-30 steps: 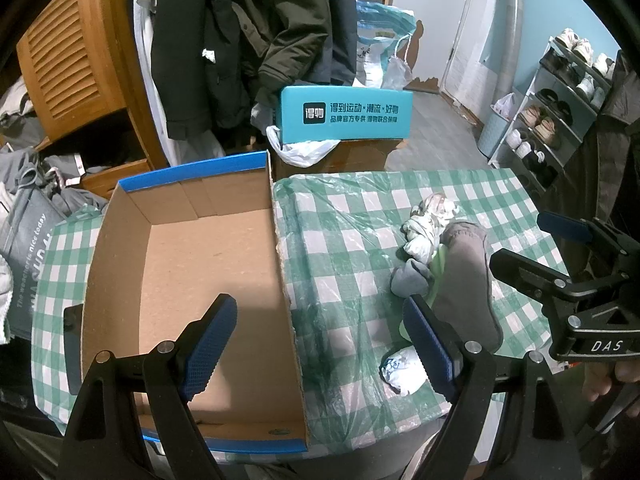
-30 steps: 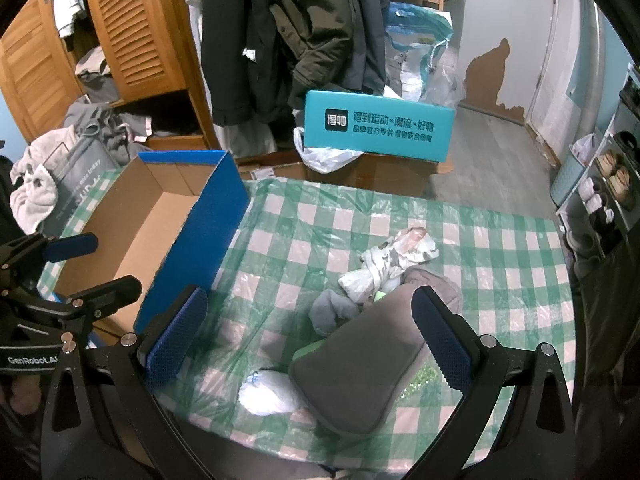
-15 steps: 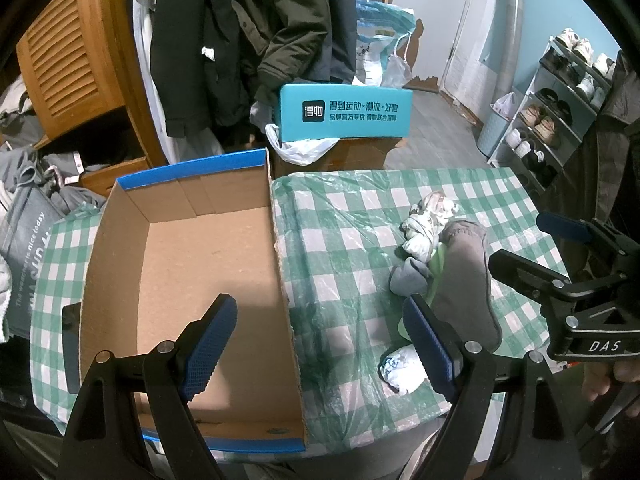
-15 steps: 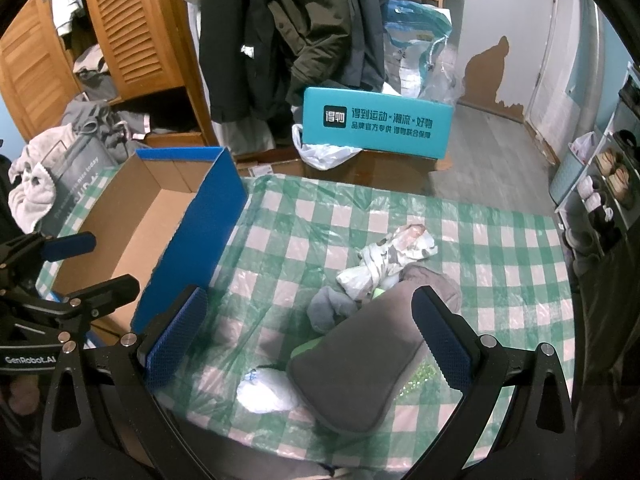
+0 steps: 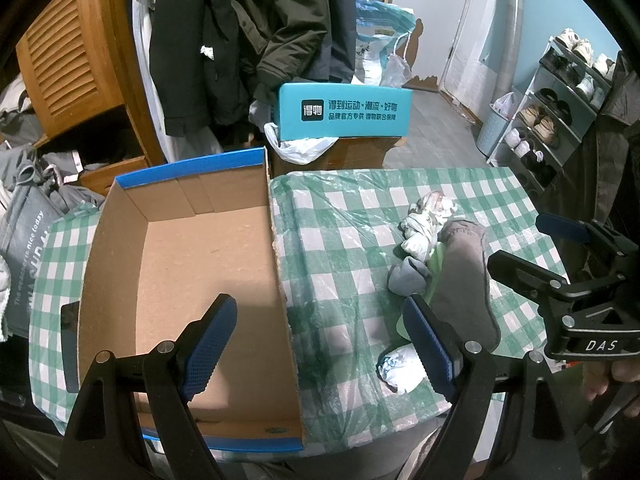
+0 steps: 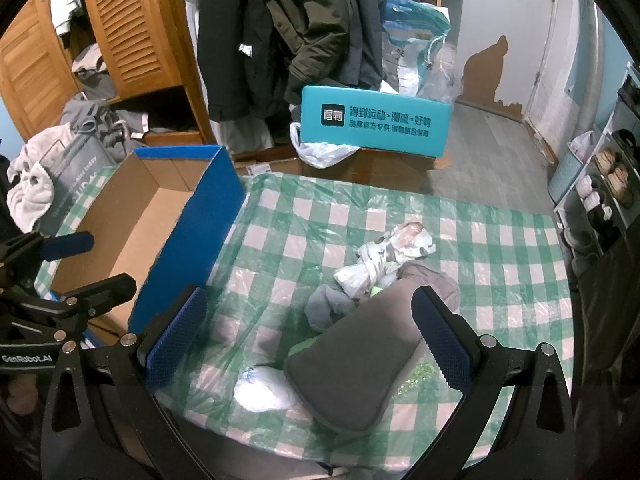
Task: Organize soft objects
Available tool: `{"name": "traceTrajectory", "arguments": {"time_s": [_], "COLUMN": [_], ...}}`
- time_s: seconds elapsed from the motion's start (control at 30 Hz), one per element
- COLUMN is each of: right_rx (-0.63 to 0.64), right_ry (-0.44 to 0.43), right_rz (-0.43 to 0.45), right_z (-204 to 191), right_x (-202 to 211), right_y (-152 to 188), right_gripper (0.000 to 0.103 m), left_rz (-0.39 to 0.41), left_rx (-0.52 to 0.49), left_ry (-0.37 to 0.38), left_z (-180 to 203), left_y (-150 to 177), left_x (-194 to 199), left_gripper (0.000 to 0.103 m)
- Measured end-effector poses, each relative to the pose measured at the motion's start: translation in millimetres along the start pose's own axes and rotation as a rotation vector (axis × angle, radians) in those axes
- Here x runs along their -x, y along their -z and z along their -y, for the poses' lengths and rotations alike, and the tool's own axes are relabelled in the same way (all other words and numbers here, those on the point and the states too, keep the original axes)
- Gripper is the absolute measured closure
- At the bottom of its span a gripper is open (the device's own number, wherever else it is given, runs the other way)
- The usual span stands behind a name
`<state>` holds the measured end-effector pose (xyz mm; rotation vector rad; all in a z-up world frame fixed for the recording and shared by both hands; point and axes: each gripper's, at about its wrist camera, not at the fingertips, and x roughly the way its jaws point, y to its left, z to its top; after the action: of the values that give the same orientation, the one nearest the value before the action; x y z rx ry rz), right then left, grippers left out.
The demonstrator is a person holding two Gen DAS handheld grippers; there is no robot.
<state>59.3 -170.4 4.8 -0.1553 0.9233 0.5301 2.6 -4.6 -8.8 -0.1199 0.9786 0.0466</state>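
Observation:
An open cardboard box (image 5: 192, 264) with blue outer walls (image 6: 192, 236) sits on the left of the green-checked table, with nothing inside. To its right lies a heap of soft things: a large grey pad (image 6: 360, 364), a small grey sock (image 6: 328, 308), a patterned white cloth (image 6: 388, 256), a white bundle (image 6: 262, 388) and a bit of green fabric. My left gripper (image 5: 320, 340) hovers open above the box's right wall. My right gripper (image 6: 308, 340) hovers open above the grey pad. Neither holds anything.
A teal printed box (image 6: 376, 120) stands on a brown carton beyond the table. Dark coats (image 5: 248, 40) hang behind, beside a wooden louvred cabinet (image 5: 68, 68). A shoe rack (image 5: 560, 112) stands at the right. Clothes and a grey bag (image 5: 24, 240) pile up at the left.
Both views have shifted only slightly; the scene sits a little lower and left in the right wrist view. Nothing was gripped or moved on the table.

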Motion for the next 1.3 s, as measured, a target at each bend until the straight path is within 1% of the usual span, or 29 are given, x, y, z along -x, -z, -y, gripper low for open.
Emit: {"name": "traceTrajectory", "arguments": {"time_s": [0.2,0.5,0.67,0.9,1.13,1.3], "right_rx": [-0.007,-0.048,-0.088,-0.145,-0.203,-0.225], "right_ry": [0.018,0.068,0.089,0.114,0.116,0.131], "right_rz": [-0.012,-0.073,-0.114,-0.185,-0.236,-0.271], "right_z": [6,24,39,59,73,79], "right_x": [-2,-17,-26,-48,-72,-87], "right_y": [8,15,16,23,25,27], "right_gripper": [0.002,0.002,0.002,0.002,0.002,0.002], "left_rz": [-0.008,-0.072,-0.104,-0.134,-0.182,-0.205], "left_rx": [-0.001,-0.008,-0.015,-0.04,-0.083,-0.105], "left_ry": [0.0,0.0,0.026,0.044,0.073,0.059], "left_z": [1,13,23,36,52,58], "left_y": [1,9,8,5,5,5], "left_x": [-3,-27,-37,-53,-73,-90], "left_gripper": [0.017,0.017,0.017,0.017,0.017,0.016]}}
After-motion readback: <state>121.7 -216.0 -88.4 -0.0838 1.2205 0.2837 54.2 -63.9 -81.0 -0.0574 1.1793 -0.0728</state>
